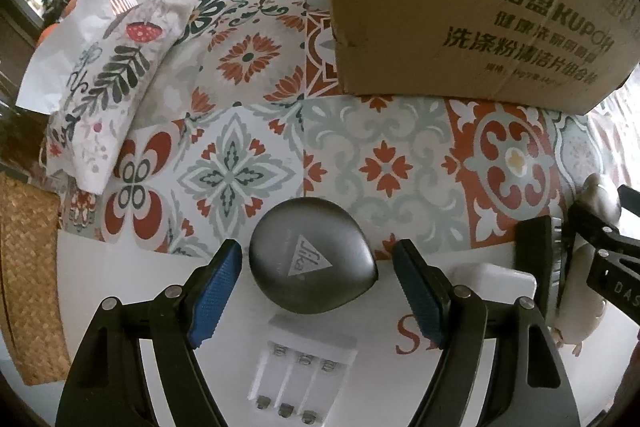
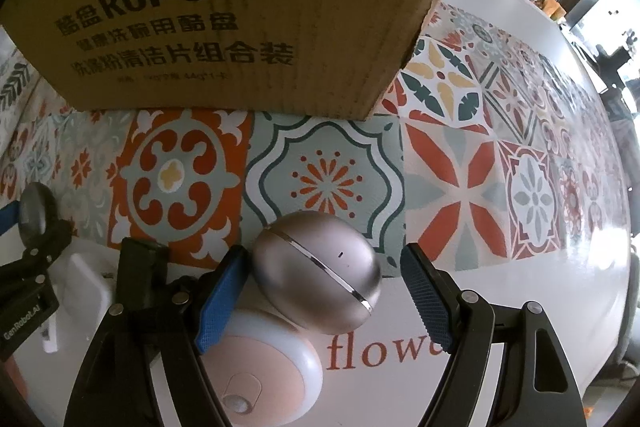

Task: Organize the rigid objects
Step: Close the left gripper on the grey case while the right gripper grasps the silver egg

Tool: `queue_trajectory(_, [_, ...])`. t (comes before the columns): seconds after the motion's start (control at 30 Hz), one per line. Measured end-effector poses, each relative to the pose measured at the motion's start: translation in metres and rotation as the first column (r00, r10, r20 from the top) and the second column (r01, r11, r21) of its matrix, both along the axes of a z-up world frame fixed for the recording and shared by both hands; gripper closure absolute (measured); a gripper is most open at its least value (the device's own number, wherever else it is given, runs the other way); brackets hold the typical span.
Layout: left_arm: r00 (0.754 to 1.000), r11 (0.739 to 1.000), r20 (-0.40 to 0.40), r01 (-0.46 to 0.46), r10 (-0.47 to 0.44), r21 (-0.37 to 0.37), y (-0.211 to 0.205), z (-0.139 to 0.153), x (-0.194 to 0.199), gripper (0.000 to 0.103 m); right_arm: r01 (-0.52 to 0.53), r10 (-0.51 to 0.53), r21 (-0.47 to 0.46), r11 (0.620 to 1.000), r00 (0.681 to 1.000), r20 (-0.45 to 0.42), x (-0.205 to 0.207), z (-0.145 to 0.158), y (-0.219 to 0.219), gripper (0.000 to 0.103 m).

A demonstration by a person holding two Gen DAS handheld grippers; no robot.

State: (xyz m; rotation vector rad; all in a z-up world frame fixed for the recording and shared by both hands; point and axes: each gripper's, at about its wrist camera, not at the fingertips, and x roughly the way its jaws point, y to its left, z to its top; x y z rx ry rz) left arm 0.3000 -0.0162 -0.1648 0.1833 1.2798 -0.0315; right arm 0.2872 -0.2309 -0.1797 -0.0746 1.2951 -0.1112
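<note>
Left wrist view: both claws are seen spread wide over a patterned surface.

A grey case (image 1: 310, 263) lies between the released left claw (image 1: 318, 291), untouched, with a white battery charger (image 1: 298, 375) just below it. A silver egg-shaped case (image 2: 318, 271) sits inside the released right claw (image 2: 324, 301), beside a pink round light (image 2: 260, 375). A cardboard box (image 2: 224, 11) stands behind.

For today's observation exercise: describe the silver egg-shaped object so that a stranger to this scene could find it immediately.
Start at the big cardboard box standing on the patterned tablecloth. Come forward to the cloth's near edge, where the silver egg-shaped object lies between the open fingers of the right gripper. Unlike the pink and white round device beside it, it is metallic, with a bright chrome band around its middle.
</note>
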Motion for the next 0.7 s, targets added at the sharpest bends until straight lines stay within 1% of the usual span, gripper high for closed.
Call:
queue_trajectory(0.07, [1.000, 1.000, 0.002, 0.000, 0.000, -0.014, 0.001, -0.001, 0.001, 0.030, 0.001, -0.001, 0.007, 1.000, 1.000, 0.002, 0.000, -0.001, 0.002, 0.027])
queue_trajectory(0.17, [1.000, 0.999, 0.001, -0.008, 0.008, -0.042, 0.003, -0.001, 0.000, 0.043, 0.000, 0.000, 0.037, 0.999, 1.000, 0.005, 0.001, -0.003, -0.005, 0.036])
queue_trajectory(0.2, [1.000, 0.998, -0.001, -0.008, 0.008, -0.056, 0.003, -0.001, 0.000, 0.043, -0.002, 0.001, 0.043, 0.999, 1.000, 0.006, 0.001, -0.003, -0.005, 0.040])
queue_trajectory(0.23, [1.000, 0.998, -0.003, -0.009, 0.009, -0.060, 0.004, -0.001, -0.001, 0.043, -0.004, 0.004, 0.044, 0.999, 1.000, 0.007, -0.001, -0.003, -0.004, 0.041])
queue_trajectory(0.33, [1.000, 0.999, 0.003, 0.001, -0.001, -0.054, 0.002, -0.001, -0.002, 0.043, -0.008, 0.008, 0.041, 0.999, 1.000, 0.009, -0.004, -0.003, -0.002, 0.041])
queue_trajectory(0.47, [1.000, 0.998, 0.005, 0.004, -0.004, -0.063, 0.000, 0.003, -0.008, 0.043, -0.007, 0.007, 0.042, 0.999, 1.000, 0.018, -0.009, 0.002, -0.004, 0.041])
queue_trajectory(0.63, [1.000, 0.997, 0.020, 0.010, -0.009, -0.075, -0.004, 0.014, -0.018, 0.043, -0.009, 0.007, 0.045, 0.999, 0.999, 0.040, -0.016, 0.015, -0.008, 0.041])
queue_trajectory(0.7, [0.999, 0.997, 0.036, 0.018, -0.015, -0.069, -0.005, 0.021, -0.021, 0.043, -0.012, 0.010, 0.040, 0.999, 0.998, 0.055, -0.019, 0.022, -0.010, 0.041])
